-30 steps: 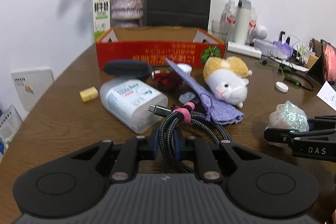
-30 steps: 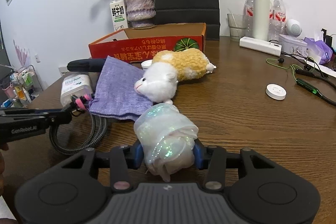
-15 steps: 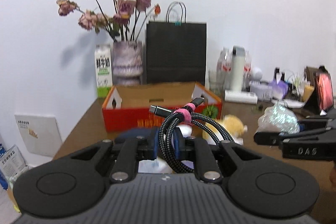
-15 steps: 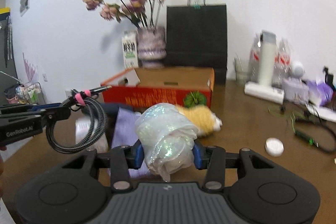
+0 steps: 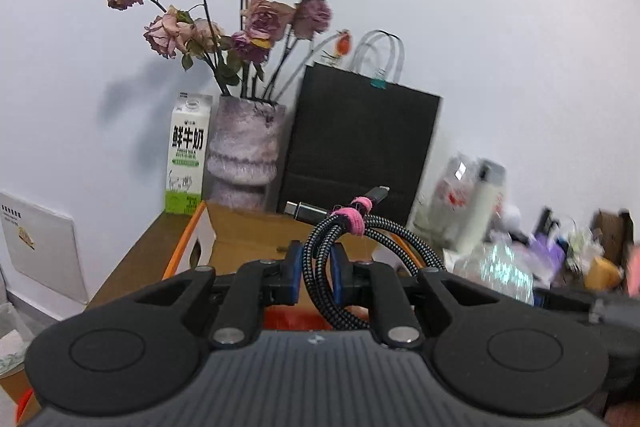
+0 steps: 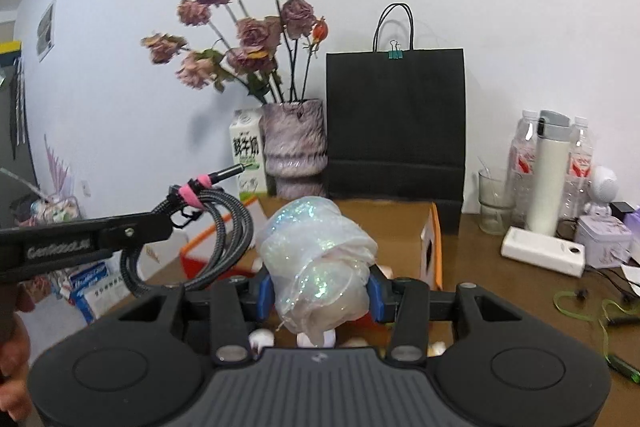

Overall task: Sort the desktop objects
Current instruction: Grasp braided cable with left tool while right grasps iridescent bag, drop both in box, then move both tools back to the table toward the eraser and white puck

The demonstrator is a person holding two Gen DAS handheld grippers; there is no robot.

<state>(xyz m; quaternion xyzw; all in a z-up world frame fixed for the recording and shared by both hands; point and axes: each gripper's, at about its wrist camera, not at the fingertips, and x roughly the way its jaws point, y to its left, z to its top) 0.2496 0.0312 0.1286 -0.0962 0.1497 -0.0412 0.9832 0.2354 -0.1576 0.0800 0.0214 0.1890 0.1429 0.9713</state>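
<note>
My left gripper [image 5: 317,275] is shut on a coiled braided cable [image 5: 360,247] tied with a pink strap, held in the air over the near edge of the open orange cardboard box [image 5: 240,239]. The cable also shows at the left of the right wrist view [image 6: 200,235]. My right gripper [image 6: 318,293] is shut on an iridescent white bundle [image 6: 316,259], held above the table in front of the same box [image 6: 400,223]. The bundle appears blurred in the left wrist view [image 5: 500,271].
Behind the box stand a milk carton [image 6: 248,155], a vase of dried roses [image 6: 294,147] and a black paper bag [image 6: 396,123]. At the right are bottles and a white flask [image 6: 550,171], a white power bank [image 6: 544,251] and green earphones [image 6: 592,303].
Both grippers have lifted their loads off the table and moved toward the orange box. The cable and the bundle now hang high, level with the box rim.
</note>
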